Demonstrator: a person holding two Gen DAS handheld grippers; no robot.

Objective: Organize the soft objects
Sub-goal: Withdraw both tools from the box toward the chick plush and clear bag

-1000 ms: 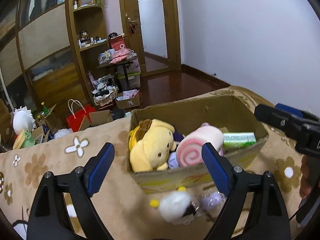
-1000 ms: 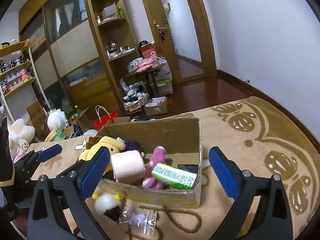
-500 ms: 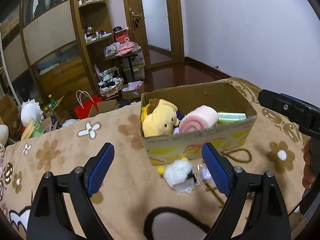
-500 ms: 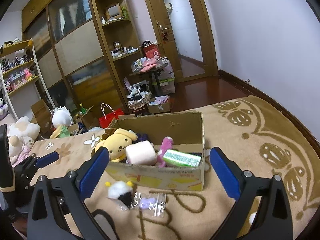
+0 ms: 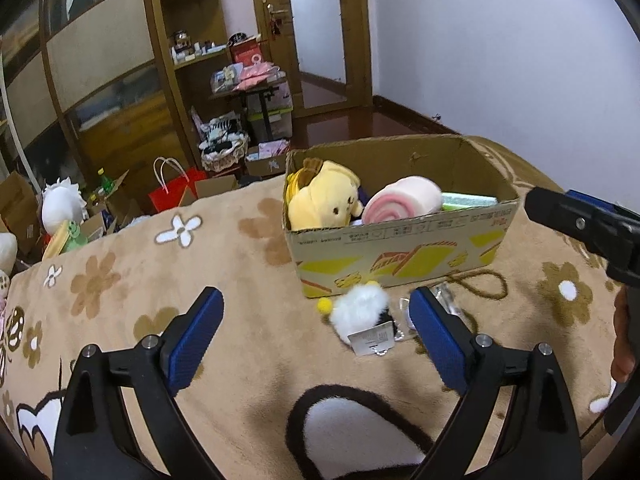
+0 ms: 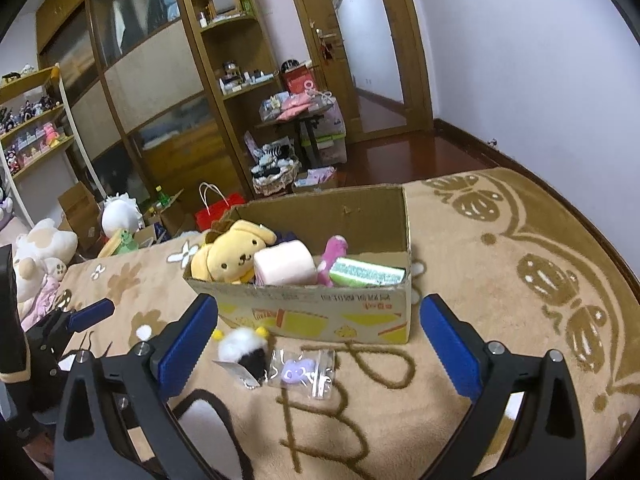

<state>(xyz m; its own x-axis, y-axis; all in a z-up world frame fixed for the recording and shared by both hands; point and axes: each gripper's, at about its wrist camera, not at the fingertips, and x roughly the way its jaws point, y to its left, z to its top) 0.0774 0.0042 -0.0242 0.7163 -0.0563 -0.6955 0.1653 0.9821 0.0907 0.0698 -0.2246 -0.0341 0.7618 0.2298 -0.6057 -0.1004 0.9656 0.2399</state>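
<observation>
Beige flower blanket (image 6: 480, 264) w/ cardboard box (image 6: 320, 316) holding yellow plush (image 6: 234, 254) & pink roll (image 6: 284, 267); white pompom toy (image 5: 360, 312) just in front. Left tool (image 5: 316, 330), right tool (image 6: 318, 340) both wide open, empty.

Box (image 6: 320, 320) sits mid-blanket (image 6: 500, 280) w/ dog plush (image 6: 232, 256) inside at 9 o'clock, roll plush (image 6: 284, 268) center, packet (image 6: 368, 274) at 3. Fluffy toy (image 6: 240, 344) & bagged charm (image 6: 300, 368) lie just in front, at 6.

Surface: a tan flower-patterned blanket (image 6: 500, 280) is covering it.
Lying on it: a cardboard box (image 6: 320, 316), a white plush (image 6: 240, 344) and a clear bag (image 6: 304, 368) just beside the box.
</observation>
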